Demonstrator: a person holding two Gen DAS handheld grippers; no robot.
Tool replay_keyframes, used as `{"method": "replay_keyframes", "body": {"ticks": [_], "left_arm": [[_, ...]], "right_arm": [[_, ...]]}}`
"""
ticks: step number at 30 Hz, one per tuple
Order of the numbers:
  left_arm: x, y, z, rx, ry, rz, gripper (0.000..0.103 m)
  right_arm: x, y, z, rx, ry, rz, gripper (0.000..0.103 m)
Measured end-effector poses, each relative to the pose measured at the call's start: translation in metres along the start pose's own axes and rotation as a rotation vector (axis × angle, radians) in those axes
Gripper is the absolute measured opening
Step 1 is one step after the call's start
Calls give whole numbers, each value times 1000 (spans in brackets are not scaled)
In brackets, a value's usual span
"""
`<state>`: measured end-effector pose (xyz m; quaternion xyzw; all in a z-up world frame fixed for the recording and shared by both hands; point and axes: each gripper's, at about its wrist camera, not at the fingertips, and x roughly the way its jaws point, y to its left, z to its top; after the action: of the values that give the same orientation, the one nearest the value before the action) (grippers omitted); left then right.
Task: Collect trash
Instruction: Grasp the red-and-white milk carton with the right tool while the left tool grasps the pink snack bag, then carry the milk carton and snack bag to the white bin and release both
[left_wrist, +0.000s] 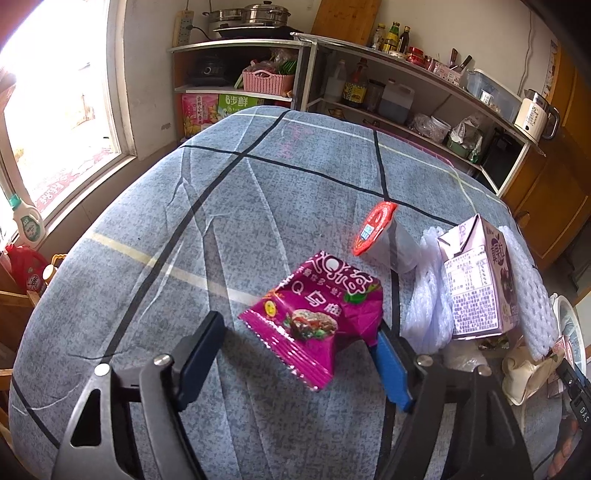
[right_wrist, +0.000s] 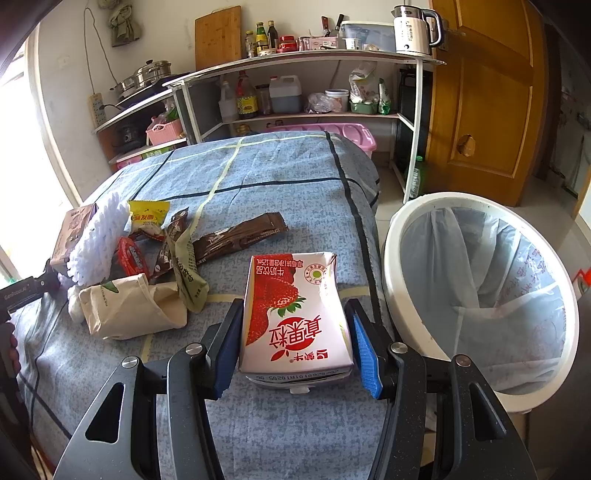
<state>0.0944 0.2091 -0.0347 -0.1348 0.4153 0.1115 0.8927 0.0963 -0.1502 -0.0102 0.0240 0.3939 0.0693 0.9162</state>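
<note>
In the left wrist view, my left gripper (left_wrist: 295, 328) is open above the blue checked tablecloth (left_wrist: 207, 206). A magenta snack packet (left_wrist: 317, 317) lies between its fingers, resting against the right fingertip (left_wrist: 386, 350). A jelly cup with a red lid (left_wrist: 375, 229) and a purple milk carton (left_wrist: 476, 280) lie beyond it. In the right wrist view, my right gripper (right_wrist: 293, 332) has both pads against a strawberry milk carton (right_wrist: 295, 317), held near the table's right edge. A white trash bin (right_wrist: 480, 295) with a clear liner stands to its right.
A pile of wrappers lies on the left of the right wrist view: a beige paper bag (right_wrist: 129, 310), a brown sachet (right_wrist: 236, 236), a yellow packet (right_wrist: 147, 216), white foam netting (right_wrist: 96, 243). Kitchen shelves (right_wrist: 295, 85) stand behind the table, a wooden door (right_wrist: 484, 96) at right.
</note>
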Motion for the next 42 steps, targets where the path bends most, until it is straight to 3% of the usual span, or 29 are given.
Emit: {"method": "replay_keyframes", "body": {"ticks": [8, 15, 17, 21, 23, 28, 30, 31, 32, 34, 37, 39, 40, 42], "left_arm": [[-4, -6, -2, 20, -3, -33, 49], [-10, -10, -5, 22, -14, -40, 46], [-12, -11, -6, 27, -21, -40, 41], [-9, -9, -6, 22, -19, -52, 41], [-8, -5, -5, -1, -18, -50, 52], [-7, -4, -1, 0, -35, -54, 52], [-6, -8, 1, 29, -47, -23, 54], [-6, -10, 2, 43, -59, -13, 64], [-6, -11, 2, 40, -65, -16, 69], [-2, -9, 4, 30, -46, -42, 69], [0, -9, 8, 20, -50, -21, 66], [2, -9, 9, 13, -45, -36, 58], [2, -10, 9, 19, -47, -28, 49], [2, -12, 8, 35, -50, -20, 45]], "right_arm": [[-2, -3, 0, 11, -5, 8, 55], [-4, -4, -1, 14, -11, 21, 55], [-4, -5, -1, 19, -12, 25, 55], [-5, -6, -2, 21, -13, 33, 55], [-5, -5, -2, 18, -11, 33, 55], [-4, -7, 0, 22, -7, 34, 55], [-4, -6, 0, 18, -9, 30, 55], [-4, -5, 0, 15, -8, 28, 55], [-3, -5, 0, 13, -7, 25, 55], [-3, -4, 0, 14, -7, 25, 55], [-3, -4, 0, 12, -6, 23, 55], [-3, -3, 0, 10, -5, 20, 55], [-2, -3, 0, 9, -6, 18, 55], [-2, -2, -1, 9, -7, 16, 55]]}}
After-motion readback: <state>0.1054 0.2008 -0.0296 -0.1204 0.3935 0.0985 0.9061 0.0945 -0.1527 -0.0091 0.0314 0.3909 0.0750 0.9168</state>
